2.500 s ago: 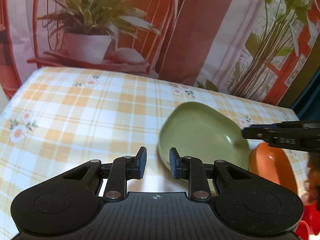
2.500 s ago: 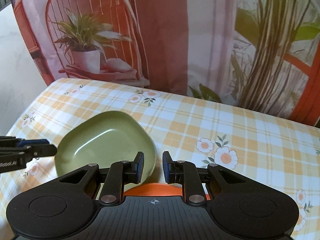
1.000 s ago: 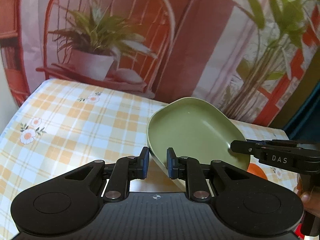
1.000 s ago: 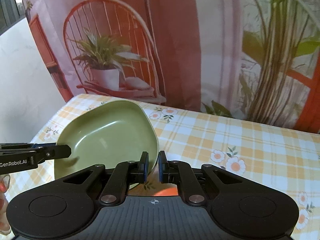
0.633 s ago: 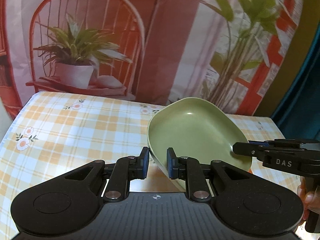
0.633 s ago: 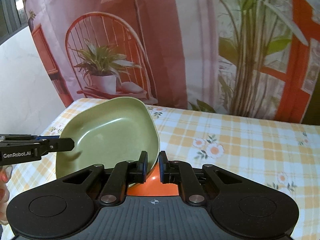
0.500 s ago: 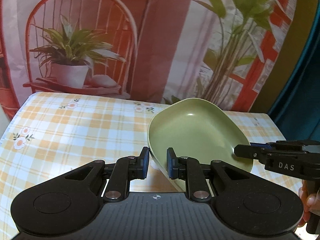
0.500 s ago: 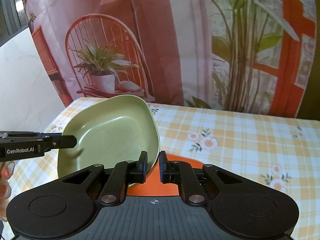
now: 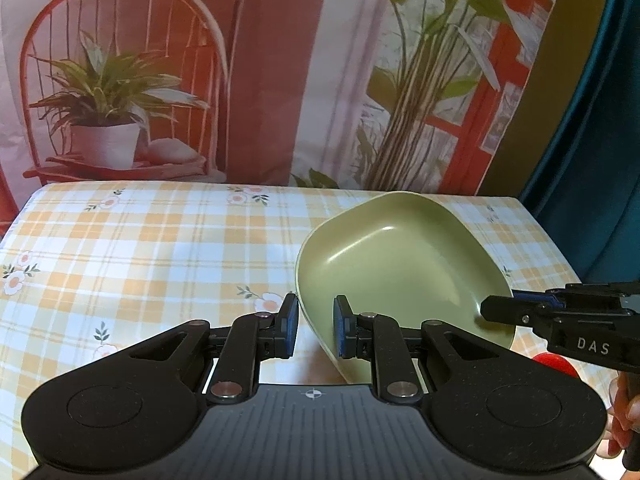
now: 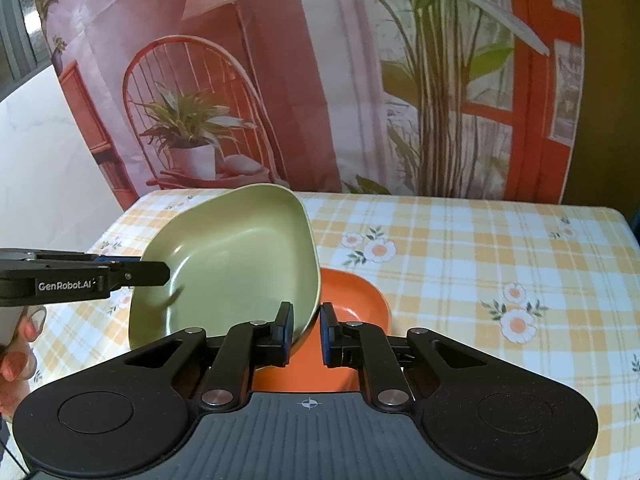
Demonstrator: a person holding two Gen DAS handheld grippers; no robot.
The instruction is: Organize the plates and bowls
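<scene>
Since the earlier frames, both grippers have carried the green bowl (image 9: 400, 264) up off the checked counter (image 9: 140, 248) and rightward; it now hangs tilted above the orange plate (image 10: 356, 296).

The left gripper (image 9: 313, 330) is clamped on the bowl's near-left rim, one finger inside and one outside. The right gripper (image 10: 306, 332) pinches the opposite rim the same way. The bowl lies between the two, its long axis running roughly from one gripper to the other, so neither hand is nearer.

The orange plate sits directly beneath and just right of the bowl in the right wrist view. In my judgement, the coming move turns on this vertical relation: lowering the bowl squarely onto the plate.

The counter's right edge lies near the plate, and a red object (image 9: 558, 364) of uncertain kind shows below the right gripper. Open counter extends well to the left.
</scene>
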